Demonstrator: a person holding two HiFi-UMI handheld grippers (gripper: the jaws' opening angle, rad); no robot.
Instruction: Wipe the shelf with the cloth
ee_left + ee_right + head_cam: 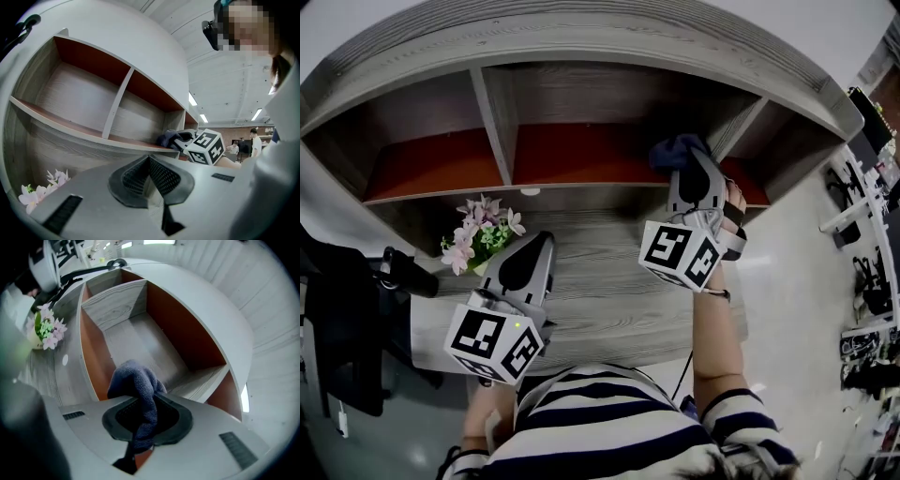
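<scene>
A dark blue cloth (136,385) is bunched between the jaws of my right gripper (146,416), which is shut on it. In the head view the cloth (677,152) sits at the front lip of the shelf's middle compartment (581,155), with the right gripper (698,178) just below it. The shelf (154,348) is grey wood with a red-brown back. My left gripper (528,258) hangs lower over the desk, jaws shut with nothing between them (149,177). In the left gripper view the cloth (171,138) rests on the shelf edge.
A small pot of pink flowers (483,228) stands on the grey wooden desk (609,281) left of my left gripper. Vertical dividers (494,112) split the shelf into compartments. A dark bag (342,319) hangs at the left. Racks stand on the floor at the right.
</scene>
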